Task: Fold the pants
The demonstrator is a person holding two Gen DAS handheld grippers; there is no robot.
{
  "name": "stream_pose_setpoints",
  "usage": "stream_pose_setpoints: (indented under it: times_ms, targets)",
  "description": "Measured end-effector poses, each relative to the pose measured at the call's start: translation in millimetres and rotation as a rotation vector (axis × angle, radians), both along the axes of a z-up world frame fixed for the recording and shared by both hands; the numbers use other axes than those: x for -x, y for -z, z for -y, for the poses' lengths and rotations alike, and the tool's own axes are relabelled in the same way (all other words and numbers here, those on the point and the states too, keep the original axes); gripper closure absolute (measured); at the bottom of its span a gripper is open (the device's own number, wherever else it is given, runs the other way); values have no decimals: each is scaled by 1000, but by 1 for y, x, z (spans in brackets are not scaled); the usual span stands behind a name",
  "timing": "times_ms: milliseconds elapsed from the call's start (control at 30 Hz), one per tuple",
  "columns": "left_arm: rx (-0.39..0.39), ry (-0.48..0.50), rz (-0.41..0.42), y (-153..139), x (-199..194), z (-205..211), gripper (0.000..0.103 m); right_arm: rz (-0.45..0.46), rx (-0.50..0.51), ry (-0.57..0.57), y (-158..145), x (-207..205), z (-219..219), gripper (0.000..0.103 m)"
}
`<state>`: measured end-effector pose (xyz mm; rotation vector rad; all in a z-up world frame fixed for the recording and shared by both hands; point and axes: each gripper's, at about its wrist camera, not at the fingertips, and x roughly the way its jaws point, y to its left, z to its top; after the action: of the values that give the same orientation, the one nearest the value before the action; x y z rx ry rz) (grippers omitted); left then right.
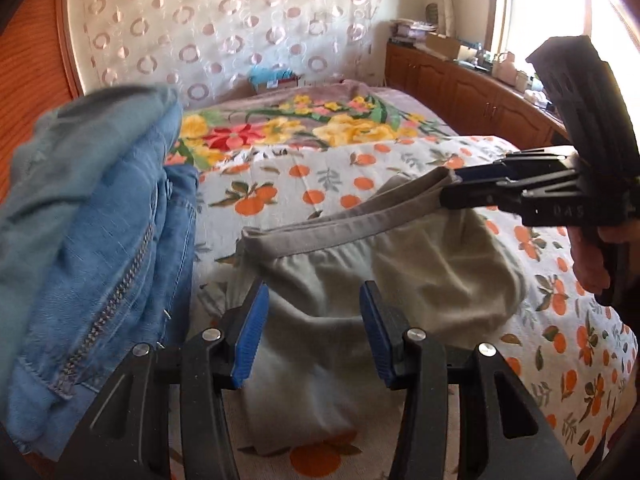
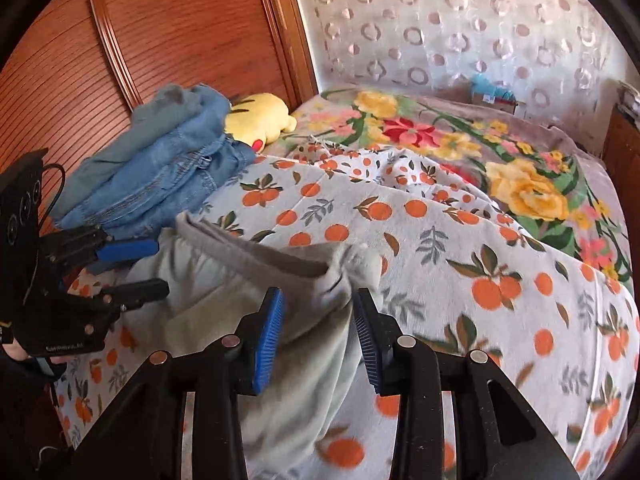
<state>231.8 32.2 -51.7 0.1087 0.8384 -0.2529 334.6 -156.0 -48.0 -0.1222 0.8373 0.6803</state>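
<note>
Grey pants (image 1: 320, 280) (image 2: 224, 292) lie crumpled on the orange-print bed cover (image 1: 320, 184), their waistband (image 1: 340, 216) stretched across the top. My left gripper (image 1: 314, 336) (image 2: 160, 266) hovers open over the left side of the waist; its pads stand wide apart and grip nothing. My right gripper (image 2: 318, 296) (image 1: 448, 188) is at the right end of the waistband. That bunched corner sits between its blue pads, which stand apart and do not clamp it. The fabric there is blurred.
A pile of blue denim clothes (image 1: 100, 220) (image 2: 168, 184) sits to the left, close to my left gripper. A yellow plush toy (image 2: 260, 118) lies behind it against the wooden headboard (image 2: 160, 40). A floral blanket (image 1: 320, 120) covers the far bed. Wooden cabinets (image 1: 460, 84) line the right.
</note>
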Motion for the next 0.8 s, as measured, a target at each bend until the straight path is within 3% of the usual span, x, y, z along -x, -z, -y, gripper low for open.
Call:
stream_pose_setpoints:
  times_ms: [133, 267, 400, 567, 700, 800]
  targets:
    - [-6, -13, -25, 11, -4, -7, 55, 10, -43, -7, 1, -18, 0, 89]
    - [-7, -14, -26, 17, -2, -9, 55, 47, -61, 19, 3, -26, -1, 94]
    - [4, -26, -11, 18, -1, -11, 55, 34, -40, 40, 15, -27, -8, 93]
    - [13, -73, 36, 10, -3, -15, 53, 42, -50, 35, 11, -12, -5, 82]
    - [15, -77, 22, 12, -6, -18, 53, 24, -47, 28, 10, 1, 6, 69]
    - [9, -91, 11, 15, -11, -20, 53, 24, -20, 37, 14, 2, 10, 67]
